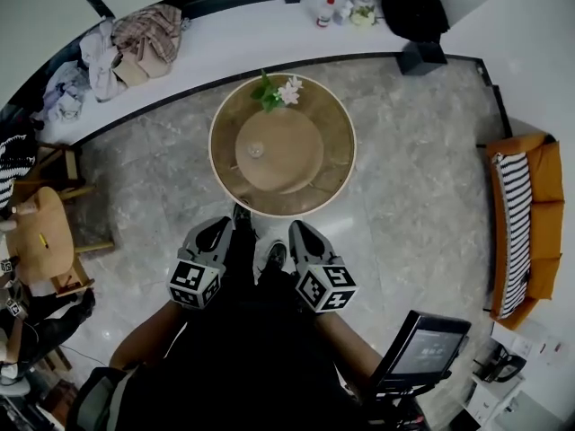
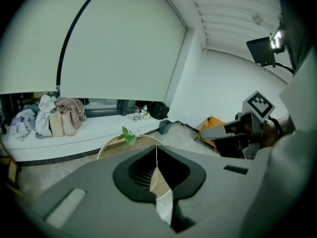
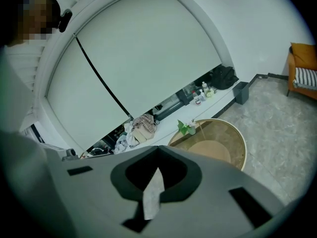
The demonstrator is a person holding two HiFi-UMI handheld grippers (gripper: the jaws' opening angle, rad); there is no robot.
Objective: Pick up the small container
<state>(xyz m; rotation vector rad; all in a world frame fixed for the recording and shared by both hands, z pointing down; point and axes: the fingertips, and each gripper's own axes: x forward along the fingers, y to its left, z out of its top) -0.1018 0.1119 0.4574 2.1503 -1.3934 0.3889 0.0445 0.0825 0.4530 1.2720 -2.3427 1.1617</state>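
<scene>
The container [image 1: 255, 149], small and pale, stands on the raised middle of the round table [image 1: 337, 164], left of centre. Only the head view shows it clearly. A plant [image 1: 277, 91] stands at the table's far edge.

In the head view the left gripper [image 1: 216, 233] and right gripper [image 1: 303, 233] are side by side at the near edge of the table, well short of the container.

The left gripper view shows its jaws together with nothing between them. They hide most of the table, and the right gripper [image 2: 247, 128] and an orange sofa [image 2: 210, 125] show at the right.

In the right gripper view the jaws also meet at the tips and hold nothing. Far more of the table top [image 3: 237, 143] shows there, and clothes [image 3: 141, 125] lie on the far ledge [image 3: 166, 135].
</scene>
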